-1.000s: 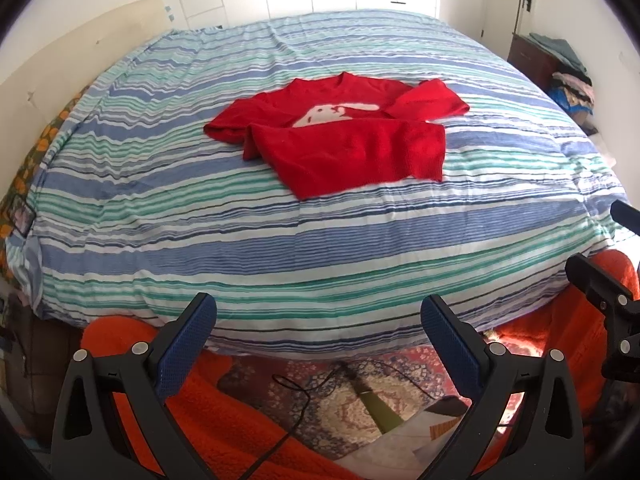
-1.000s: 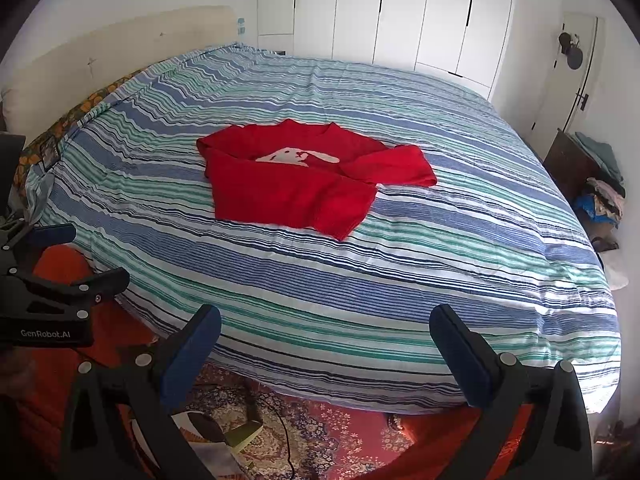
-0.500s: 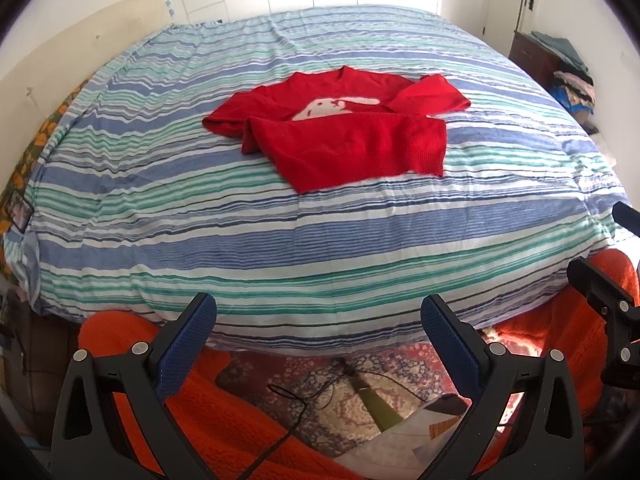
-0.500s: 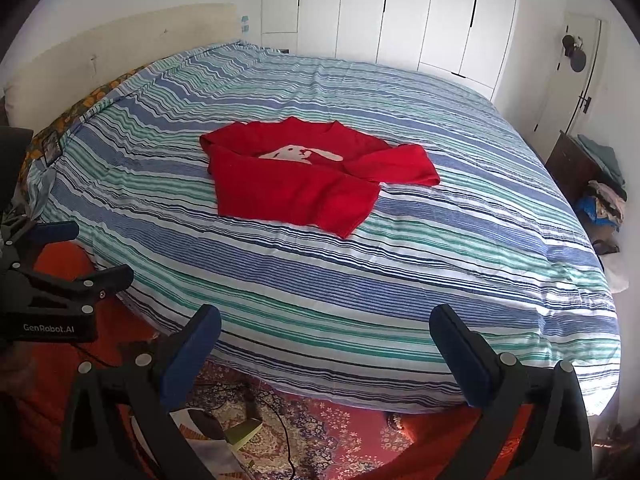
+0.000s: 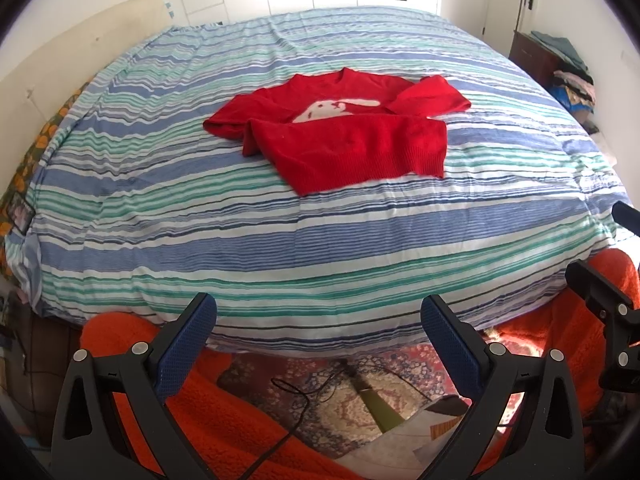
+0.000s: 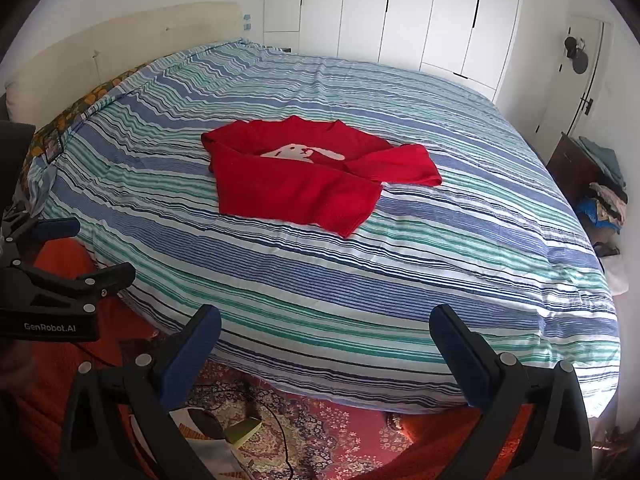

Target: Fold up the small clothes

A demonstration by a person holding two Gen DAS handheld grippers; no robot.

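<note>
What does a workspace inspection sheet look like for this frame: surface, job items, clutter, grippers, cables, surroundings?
Surface: striped duvet covering the bed, lightly wrinkled.
Job's things: one red sweater mid-bed, lower part folded up over its white rabbit motif; one sleeve lies out to the side.
Clutter: nothing seen on the bed; papers lie on the patterned rug.
Grippers: left gripper and right gripper both open, empty, held off the bed's near edge.
Cables: a thin black cable on the rug.
Surroundings: white wardrobe doors, headboard, clothes pile on a dark cabinet.
</note>
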